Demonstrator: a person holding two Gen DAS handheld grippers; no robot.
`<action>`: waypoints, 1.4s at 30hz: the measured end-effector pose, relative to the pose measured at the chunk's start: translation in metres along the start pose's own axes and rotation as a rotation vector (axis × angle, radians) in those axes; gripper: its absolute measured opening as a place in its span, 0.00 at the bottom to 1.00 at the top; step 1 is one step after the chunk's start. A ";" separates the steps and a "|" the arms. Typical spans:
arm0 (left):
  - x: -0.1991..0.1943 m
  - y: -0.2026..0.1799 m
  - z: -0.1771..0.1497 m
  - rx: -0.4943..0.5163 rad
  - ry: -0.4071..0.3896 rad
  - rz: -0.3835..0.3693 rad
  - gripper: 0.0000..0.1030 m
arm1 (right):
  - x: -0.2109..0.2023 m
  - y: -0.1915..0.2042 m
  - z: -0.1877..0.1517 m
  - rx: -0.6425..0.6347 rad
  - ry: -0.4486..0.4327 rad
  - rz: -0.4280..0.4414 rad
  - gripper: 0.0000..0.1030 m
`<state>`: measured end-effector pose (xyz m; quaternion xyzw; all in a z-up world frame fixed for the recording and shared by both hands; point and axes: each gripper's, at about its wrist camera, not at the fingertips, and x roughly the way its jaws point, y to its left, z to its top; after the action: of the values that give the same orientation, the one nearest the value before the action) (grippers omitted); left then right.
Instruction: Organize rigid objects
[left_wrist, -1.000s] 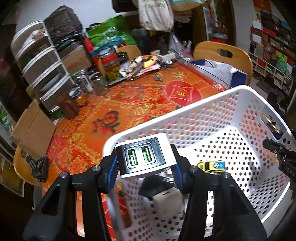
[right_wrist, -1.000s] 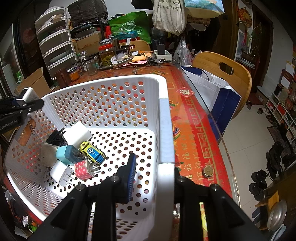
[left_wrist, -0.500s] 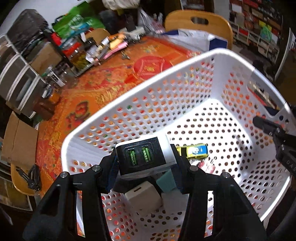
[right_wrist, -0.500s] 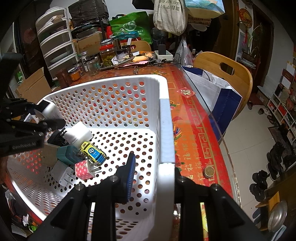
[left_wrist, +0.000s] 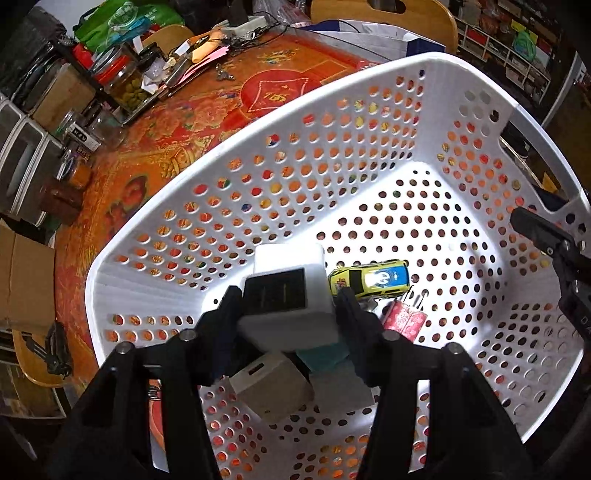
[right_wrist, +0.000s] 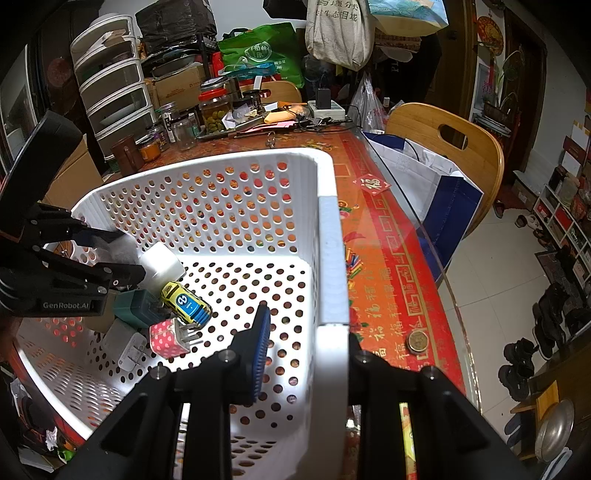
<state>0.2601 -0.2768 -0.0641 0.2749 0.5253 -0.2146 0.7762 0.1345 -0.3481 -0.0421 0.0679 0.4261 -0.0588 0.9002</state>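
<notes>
The USB charger (left_wrist: 286, 306) is a white block with rounded edges and a dark front face, its ports in shadow from this angle. It sits clamped between the two black fingers of the left gripper (left_wrist: 288, 314), low inside the white perforated basket (left_wrist: 332, 122) and right over a cluster of other items at the near-left of the basket floor: a beige cube adapter (left_wrist: 271, 391) just below it, a teal adapter (left_wrist: 323, 360) beside that, a pink spotted plug (left_wrist: 404, 321) with its metal prongs sticking out, and a yellow and blue toy car (left_wrist: 371, 278) just to the right of the charger. Whether the charger touches the pile beneath cannot be told. The toy car carries a round white emblem with a blue "e"-like mark on its roof. In the right wrist view the side of the left gripper reads "GenRobot.AI" in pale letters, and the gripper reaches into the basket from the left, angled downward. The right gripper (right_wrist: 306, 347) is closed on the basket's right-hand rim, one blue-padded finger inside the wall and the other outside it. The basket stands on a red and gold tablecloth (right_wrist: 391, 258) printed with Chinese characters, with a coin (right_wrist: 417, 341) lying just beside the basket.
</notes>
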 end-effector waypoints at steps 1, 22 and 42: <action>-0.001 0.002 0.000 -0.006 -0.007 -0.003 0.58 | 0.000 0.000 0.000 0.001 0.000 0.001 0.26; -0.157 0.078 -0.155 -0.285 -0.610 -0.063 1.00 | -0.140 0.012 -0.041 0.195 -0.454 -0.039 1.00; -0.228 0.016 -0.320 -0.355 -0.645 0.041 1.00 | -0.241 0.144 -0.141 0.009 -0.436 -0.040 1.00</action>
<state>-0.0342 -0.0455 0.0564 0.0645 0.2773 -0.1802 0.9415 -0.1011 -0.1700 0.0667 0.0493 0.2222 -0.0918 0.9694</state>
